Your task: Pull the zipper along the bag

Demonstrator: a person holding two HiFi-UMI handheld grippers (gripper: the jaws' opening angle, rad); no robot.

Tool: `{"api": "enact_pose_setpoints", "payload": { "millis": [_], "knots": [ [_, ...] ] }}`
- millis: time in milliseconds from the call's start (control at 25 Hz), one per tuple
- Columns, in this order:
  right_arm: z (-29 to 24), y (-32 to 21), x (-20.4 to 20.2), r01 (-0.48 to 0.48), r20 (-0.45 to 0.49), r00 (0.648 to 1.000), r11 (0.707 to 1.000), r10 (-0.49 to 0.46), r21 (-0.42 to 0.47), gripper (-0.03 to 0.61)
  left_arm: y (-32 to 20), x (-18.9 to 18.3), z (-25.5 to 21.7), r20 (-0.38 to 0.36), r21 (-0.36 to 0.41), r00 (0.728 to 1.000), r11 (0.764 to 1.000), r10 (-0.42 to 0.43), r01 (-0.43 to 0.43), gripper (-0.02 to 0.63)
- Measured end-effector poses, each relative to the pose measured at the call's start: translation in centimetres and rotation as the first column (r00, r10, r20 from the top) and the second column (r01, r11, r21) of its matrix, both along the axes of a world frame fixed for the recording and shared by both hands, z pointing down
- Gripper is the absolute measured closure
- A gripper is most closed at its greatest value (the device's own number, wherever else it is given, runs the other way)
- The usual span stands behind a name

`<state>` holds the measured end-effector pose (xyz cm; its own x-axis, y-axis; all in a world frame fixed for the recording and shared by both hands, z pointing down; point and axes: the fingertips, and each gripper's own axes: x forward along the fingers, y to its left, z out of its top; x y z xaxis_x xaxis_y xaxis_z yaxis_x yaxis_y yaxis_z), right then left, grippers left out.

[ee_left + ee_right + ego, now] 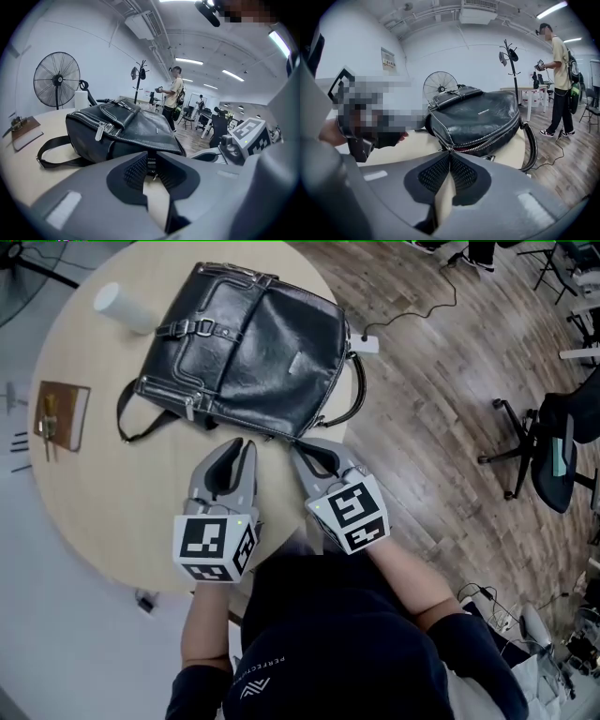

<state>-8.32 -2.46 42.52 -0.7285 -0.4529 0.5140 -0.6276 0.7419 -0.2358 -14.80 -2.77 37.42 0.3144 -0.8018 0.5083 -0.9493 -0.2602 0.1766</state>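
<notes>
Right gripper (450, 155) is pinching shut on the zipper pull (447, 149) at the bag's (478, 117) near corner, with the zipper (490, 138) stretching away to its right. Left gripper (149, 163) is sitting slightly open alongside.

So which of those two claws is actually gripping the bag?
The right gripper: its jaws are shut on the zipper pull of the bag. The left gripper has its jaws apart, with a tab between them, not pinched.

Glossy leather bag (248, 348) with metal zipper (480, 145) on matt wooden table (103, 493)
</notes>
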Motion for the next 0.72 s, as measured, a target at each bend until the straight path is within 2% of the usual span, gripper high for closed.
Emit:
{"api": "enact_pose_setpoints", "payload": {
  "millis": [280, 560, 720],
  "knots": [
    [0.0, -0.1, 0.5, 0.04, -0.006, 0.999, 0.999, -0.04, 0.001, 0.568, -0.8, 1.1, -0.4, 0.044, 0.008, 0.999, 1.0, 0.008, -0.009, 0.54],
    [-0.2, -0.3, 0.9, 0.066, -0.035, 0.997, 0.998, -0.065, 0.023, 0.568, -1.3, 2.1, -1.0, 0.039, -0.001, 0.999, 1.0, 0.021, -0.021, 0.518],
    [-0.2, -0.3, 0.8, 0.098, -0.055, 0.994, 0.994, -0.096, 0.037, 0.568, -1.7, 3.0, -1.5, 0.125, 0.023, 0.991, 0.999, 0.042, -0.045, 0.495]
  ]
}}
